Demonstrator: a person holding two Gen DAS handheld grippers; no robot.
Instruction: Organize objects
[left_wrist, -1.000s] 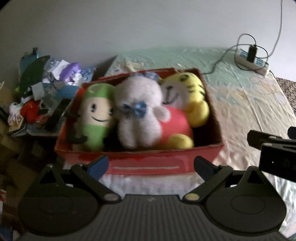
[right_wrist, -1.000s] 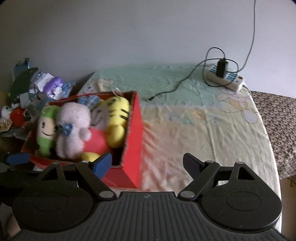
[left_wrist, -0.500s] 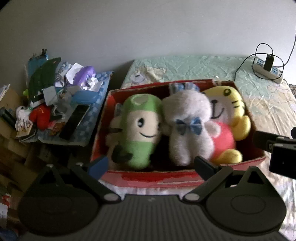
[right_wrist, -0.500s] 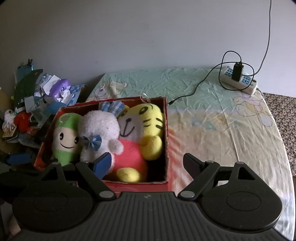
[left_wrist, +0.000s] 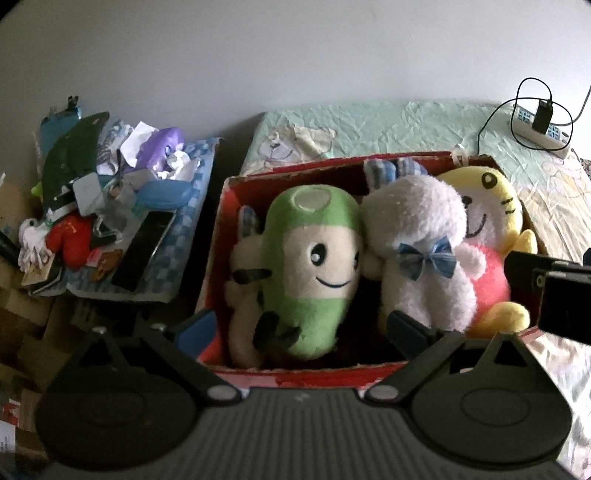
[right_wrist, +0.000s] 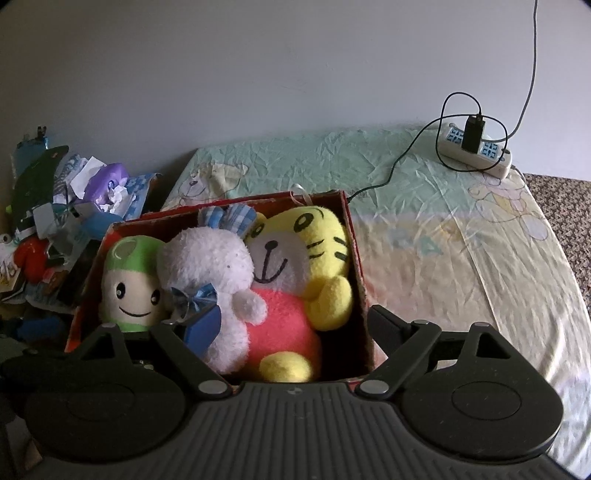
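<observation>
A red box (left_wrist: 288, 376) is sitting on the bed (right_wrist: 424, 236), close to the bed's left edge and toward its near end, and it is holding the soft toys packed side by side. A green-capped plush (left_wrist: 314, 266) is leaning at the left end of the box, with a white plush with black markings (left_wrist: 240, 291) squeezed between it and the left wall. A white bunny with a blue bow (left_wrist: 421, 254) is standing in the middle, pressing against the green-capped plush on one side and a yellow tiger in a pink shirt (right_wrist: 295, 280) on the other; the tiger is filling the right end of the box.

The left tool (left_wrist: 299, 328) is hovering over the near wall of the box, its fingers spread wide and gripping nothing. The right tool (right_wrist: 295, 325) is also hanging over the box's near wall, opened wide and empty, with its blue-padded finger in front of the bunny and the other finger just outside the box's right wall.

A white power strip (right_wrist: 476, 151) with a black charger plugged in is lying near the bed's far right corner, its cable trailing across the sheet. Beyond the bed's left edge, a heap of clutter (left_wrist: 103, 218) is lying piled together.
</observation>
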